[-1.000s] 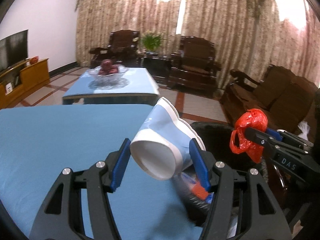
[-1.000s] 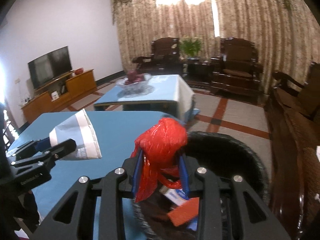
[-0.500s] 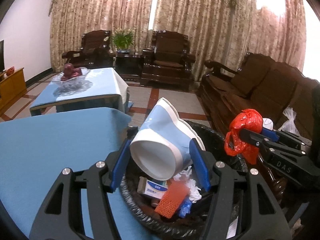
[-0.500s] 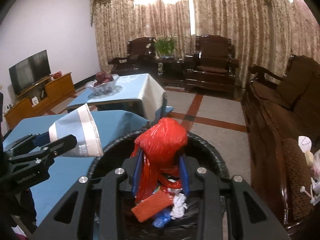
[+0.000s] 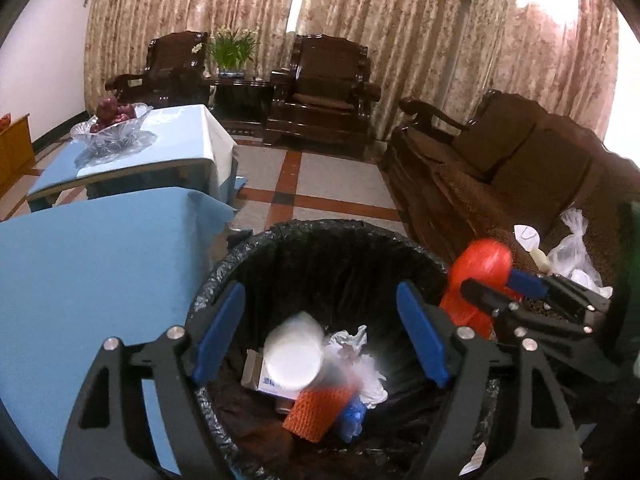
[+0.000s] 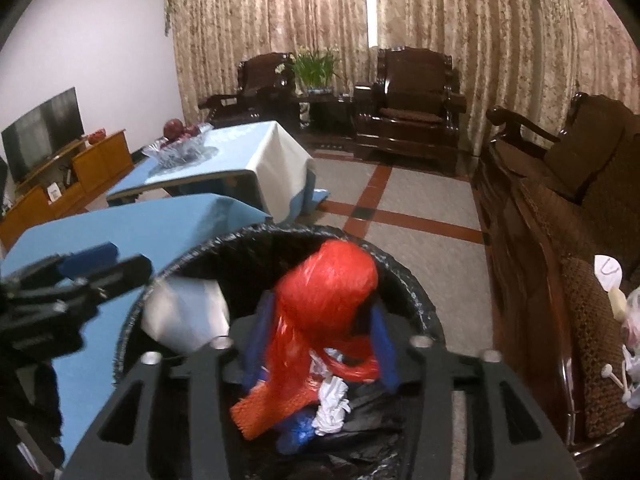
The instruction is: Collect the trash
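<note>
Left gripper (image 5: 320,336) spread wide above bin (image 5: 320,236); paper cup (image 5: 294,356), blurred, probably mid-drop among trash. Right gripper (image 6: 316,344) clamped on red bag (image 6: 328,292) over bin. Next: release bag inside rim.

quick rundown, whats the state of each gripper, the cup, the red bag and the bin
left gripper: open, above the bin
paper cup: loose, blurred, dropping into the bin
right gripper: shut on the red bag
red bag: held over the bin, not yet dropped
bin: black liner, partly filled with trash
</note>
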`<move>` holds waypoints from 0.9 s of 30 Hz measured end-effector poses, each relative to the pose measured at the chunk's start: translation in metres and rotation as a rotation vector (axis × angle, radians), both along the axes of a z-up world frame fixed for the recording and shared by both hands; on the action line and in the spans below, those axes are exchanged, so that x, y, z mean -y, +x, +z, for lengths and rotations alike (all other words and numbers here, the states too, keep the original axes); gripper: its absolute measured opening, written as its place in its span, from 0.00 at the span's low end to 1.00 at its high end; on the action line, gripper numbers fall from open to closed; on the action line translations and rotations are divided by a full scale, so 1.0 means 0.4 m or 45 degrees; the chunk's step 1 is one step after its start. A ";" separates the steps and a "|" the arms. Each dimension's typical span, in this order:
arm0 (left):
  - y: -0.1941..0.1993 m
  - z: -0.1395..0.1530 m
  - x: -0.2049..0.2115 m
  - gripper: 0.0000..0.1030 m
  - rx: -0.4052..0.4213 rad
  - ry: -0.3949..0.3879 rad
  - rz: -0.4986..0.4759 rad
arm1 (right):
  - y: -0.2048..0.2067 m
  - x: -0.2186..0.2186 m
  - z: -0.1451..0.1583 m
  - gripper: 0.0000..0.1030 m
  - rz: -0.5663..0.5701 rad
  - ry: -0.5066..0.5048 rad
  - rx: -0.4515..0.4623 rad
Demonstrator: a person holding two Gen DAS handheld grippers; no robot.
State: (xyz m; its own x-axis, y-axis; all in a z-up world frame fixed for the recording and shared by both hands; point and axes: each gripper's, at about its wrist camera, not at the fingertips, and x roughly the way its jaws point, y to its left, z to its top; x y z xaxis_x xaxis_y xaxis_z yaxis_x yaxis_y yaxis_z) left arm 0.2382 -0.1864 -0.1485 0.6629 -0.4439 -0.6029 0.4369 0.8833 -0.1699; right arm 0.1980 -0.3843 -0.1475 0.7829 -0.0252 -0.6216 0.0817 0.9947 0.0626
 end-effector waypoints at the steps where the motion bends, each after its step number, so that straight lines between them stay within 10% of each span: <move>1: 0.000 0.001 -0.003 0.76 0.002 -0.001 0.000 | -0.002 0.002 -0.003 0.65 -0.018 -0.005 -0.003; 6: -0.004 0.015 -0.039 0.83 0.012 -0.013 0.034 | -0.027 0.004 0.009 0.95 -0.064 -0.006 0.030; 27: -0.173 0.160 -0.267 0.95 0.072 0.074 0.265 | -0.141 -0.142 0.180 0.94 0.074 0.061 0.131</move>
State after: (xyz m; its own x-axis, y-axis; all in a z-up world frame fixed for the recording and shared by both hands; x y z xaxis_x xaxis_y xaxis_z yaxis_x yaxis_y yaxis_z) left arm 0.1690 -0.0796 -0.0846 0.7699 -0.2594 -0.5830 0.2514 0.9631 -0.0965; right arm 0.1416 -0.3275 -0.0754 0.8419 0.0498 -0.5373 0.0150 0.9932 0.1155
